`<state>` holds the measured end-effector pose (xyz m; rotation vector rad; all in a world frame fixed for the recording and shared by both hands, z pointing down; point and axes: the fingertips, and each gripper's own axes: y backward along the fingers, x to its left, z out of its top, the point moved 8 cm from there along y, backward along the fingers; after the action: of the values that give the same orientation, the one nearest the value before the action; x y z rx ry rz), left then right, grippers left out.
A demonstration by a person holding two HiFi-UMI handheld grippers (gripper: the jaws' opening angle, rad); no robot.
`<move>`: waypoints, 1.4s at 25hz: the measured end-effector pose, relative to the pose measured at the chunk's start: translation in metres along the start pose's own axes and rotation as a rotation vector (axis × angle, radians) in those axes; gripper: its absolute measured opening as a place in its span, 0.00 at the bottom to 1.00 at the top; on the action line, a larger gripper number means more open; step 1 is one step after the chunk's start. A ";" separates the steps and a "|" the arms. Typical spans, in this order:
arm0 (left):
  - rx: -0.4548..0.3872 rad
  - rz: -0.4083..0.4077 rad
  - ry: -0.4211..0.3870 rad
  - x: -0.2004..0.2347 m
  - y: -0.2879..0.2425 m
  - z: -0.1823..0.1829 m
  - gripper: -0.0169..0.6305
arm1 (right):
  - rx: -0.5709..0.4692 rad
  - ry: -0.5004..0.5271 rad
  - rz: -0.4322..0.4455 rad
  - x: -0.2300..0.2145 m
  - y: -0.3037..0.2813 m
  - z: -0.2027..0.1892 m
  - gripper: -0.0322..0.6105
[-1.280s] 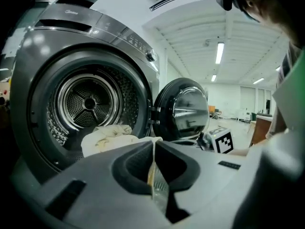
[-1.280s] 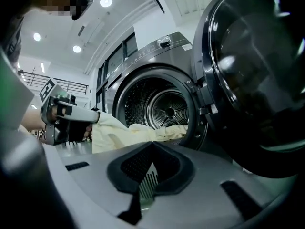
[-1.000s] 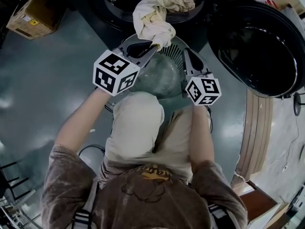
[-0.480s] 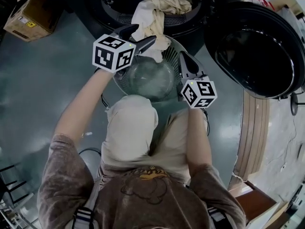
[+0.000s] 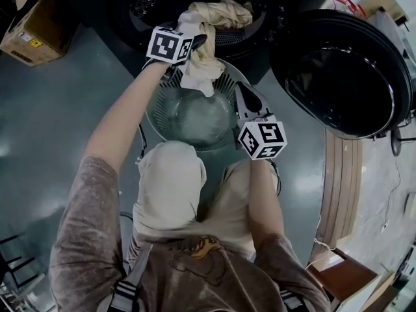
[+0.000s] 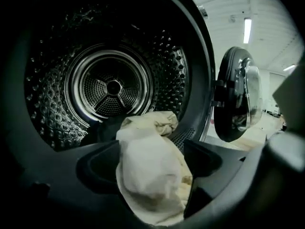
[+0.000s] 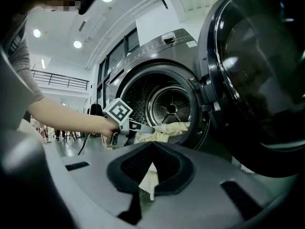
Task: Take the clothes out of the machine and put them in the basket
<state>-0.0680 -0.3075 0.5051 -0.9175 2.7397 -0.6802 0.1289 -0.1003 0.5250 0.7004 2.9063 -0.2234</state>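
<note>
Cream cloth (image 5: 207, 60) drapes over the lower lip of the drum mouth (image 5: 244, 36), long axis running out of the drum and down, tail hanging over the basket (image 5: 154, 106) just below that mouth. Left gripper (image 6: 152, 150), at the lip, has just been opening, jaws spread either side of the cloth. Right gripper (image 5: 240, 91), tips together, empty, hovers below the mouth. Open door (image 5: 341, 70) stands right of it, floor (image 5: 58, 103) left.

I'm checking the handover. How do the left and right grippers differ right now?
The left gripper reaches to the machine; the right gripper hangs back by the basket. The left's fingers have just been opening, apart round the cloth; the right's are together. Both carry marker cubes.
</note>
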 end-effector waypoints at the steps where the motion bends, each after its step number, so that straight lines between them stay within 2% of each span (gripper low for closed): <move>1: 0.019 0.009 0.004 0.002 -0.007 -0.001 0.67 | 0.002 0.002 0.000 0.000 0.000 0.000 0.05; 7: 0.136 0.030 0.045 0.012 -0.040 -0.015 0.68 | 0.004 0.004 -0.009 -0.001 0.001 0.000 0.05; 10: 0.146 0.049 0.074 0.014 -0.046 -0.020 0.68 | 0.006 0.000 -0.019 -0.003 0.000 -0.001 0.05; 14: 0.140 0.076 0.058 0.014 -0.046 -0.020 0.68 | 0.003 0.001 -0.026 -0.005 -0.002 -0.002 0.05; 17: 0.125 0.070 0.065 0.012 -0.042 -0.020 0.55 | 0.005 0.001 -0.026 -0.006 -0.001 -0.002 0.05; 19: 0.120 0.058 0.100 0.010 -0.039 -0.021 0.46 | 0.001 0.008 -0.027 -0.006 0.000 -0.001 0.05; 21: 0.121 0.052 0.148 0.008 -0.036 -0.022 0.31 | -0.006 0.017 -0.033 -0.006 0.001 0.000 0.05; 22: 0.119 0.055 0.165 0.008 -0.034 -0.024 0.30 | -0.008 0.018 -0.035 -0.006 0.001 0.000 0.05; 24: 0.107 0.050 0.182 0.005 -0.029 -0.026 0.18 | -0.011 0.021 -0.036 -0.005 0.001 -0.001 0.05; 27: 0.073 0.000 0.204 -0.007 -0.018 -0.029 0.14 | -0.011 0.029 -0.032 -0.004 0.003 0.000 0.05; 31: 0.058 -0.080 0.202 -0.026 0.005 -0.036 0.14 | -0.005 0.035 -0.021 -0.003 0.002 -0.002 0.05; 35: 0.035 -0.161 0.169 -0.048 0.032 -0.040 0.13 | -0.006 0.033 -0.031 -0.006 0.005 -0.002 0.05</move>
<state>-0.0581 -0.2412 0.5261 -1.1311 2.8095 -0.8692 0.1366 -0.0981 0.5279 0.6653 2.9499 -0.2082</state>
